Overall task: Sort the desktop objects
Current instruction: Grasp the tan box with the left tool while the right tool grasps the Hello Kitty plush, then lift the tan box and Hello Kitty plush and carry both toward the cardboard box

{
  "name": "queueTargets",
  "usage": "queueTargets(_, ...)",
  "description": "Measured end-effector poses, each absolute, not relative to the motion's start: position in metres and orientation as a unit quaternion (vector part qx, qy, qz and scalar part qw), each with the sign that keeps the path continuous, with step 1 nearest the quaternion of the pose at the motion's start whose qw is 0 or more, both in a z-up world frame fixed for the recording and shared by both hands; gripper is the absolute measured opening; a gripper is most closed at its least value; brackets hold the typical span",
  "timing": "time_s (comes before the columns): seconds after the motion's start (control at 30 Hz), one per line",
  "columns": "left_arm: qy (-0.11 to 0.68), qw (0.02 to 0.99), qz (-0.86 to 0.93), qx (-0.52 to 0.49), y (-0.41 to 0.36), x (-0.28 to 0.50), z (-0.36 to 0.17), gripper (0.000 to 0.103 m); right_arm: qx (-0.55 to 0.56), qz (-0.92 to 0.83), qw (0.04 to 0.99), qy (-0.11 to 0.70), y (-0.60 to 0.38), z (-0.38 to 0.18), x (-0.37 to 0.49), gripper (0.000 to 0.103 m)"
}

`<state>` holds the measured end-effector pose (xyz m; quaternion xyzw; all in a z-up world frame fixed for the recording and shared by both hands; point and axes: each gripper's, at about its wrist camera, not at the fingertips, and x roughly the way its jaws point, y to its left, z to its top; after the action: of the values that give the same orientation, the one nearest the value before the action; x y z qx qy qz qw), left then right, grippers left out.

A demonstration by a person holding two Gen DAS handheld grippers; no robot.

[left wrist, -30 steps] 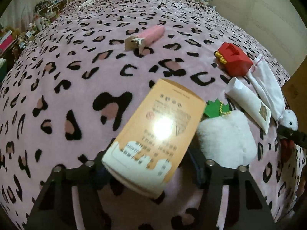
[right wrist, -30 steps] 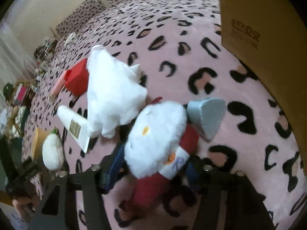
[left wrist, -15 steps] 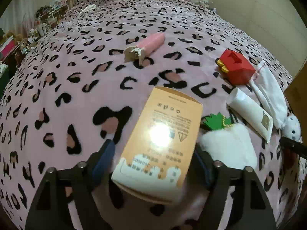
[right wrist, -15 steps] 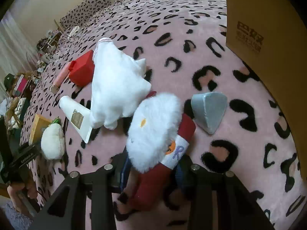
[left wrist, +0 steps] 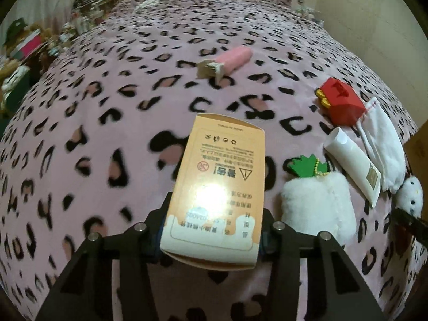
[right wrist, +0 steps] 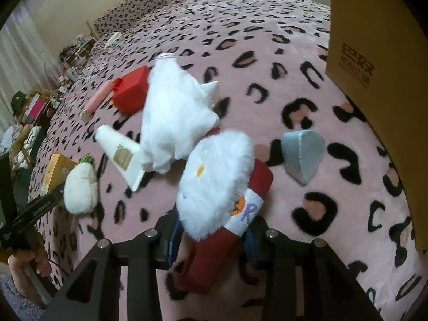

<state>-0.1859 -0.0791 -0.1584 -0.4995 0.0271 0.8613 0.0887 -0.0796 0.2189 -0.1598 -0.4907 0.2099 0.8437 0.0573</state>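
Observation:
An orange carton (left wrist: 222,176) with printed text lies on the pink leopard-print bedspread (left wrist: 107,107). My left gripper (left wrist: 211,236) has it between its jaws, which are closing, and the pads touch both long sides. A plush doll (right wrist: 216,176) with a fluffy white head and dark red body sits in my right gripper (right wrist: 212,240), which is shut on its banded middle. In the right wrist view the orange carton (right wrist: 54,171) shows small at the far left.
To the carton's right lie a white radish plush (left wrist: 318,206), a white tube (left wrist: 353,165), a white pouch (left wrist: 385,144) and a red toy box (left wrist: 342,101). Farther back is a pink tube (left wrist: 230,60). A grey wedge (right wrist: 303,155) and a tall cardboard box (right wrist: 374,53) stand right of the doll.
The left jaws, wide apart before, have come in against the carton's sides. The right jaws closed on the doll's body during the first half second and have held since.

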Motion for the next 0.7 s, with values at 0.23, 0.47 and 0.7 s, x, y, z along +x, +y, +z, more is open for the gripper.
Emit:
queueTargets(0.23, -0.01, 0.058, 0.864, -0.499, -0.1, -0.153, -0.14, 0.049, -0.48, 0.855, 0.02, 0.196, 0.202, -0.142, -0.066, 0.039)
queueTargets(0.47, -0.025, 0.048, 0.874, -0.483, -0.103, -0.11, -0.107, 0.049, -0.466, 0.868, -0.025, 0.17, 0.169, -0.116, -0.051, 0.038)
queueTargets(0.7, -0.03, 0.037, 0.88, -0.472, -0.09, -0.077, -0.077, 0.049, -0.443, 0.882, -0.047, 0.153, 0.143, -0.084, -0.035, 0.038)
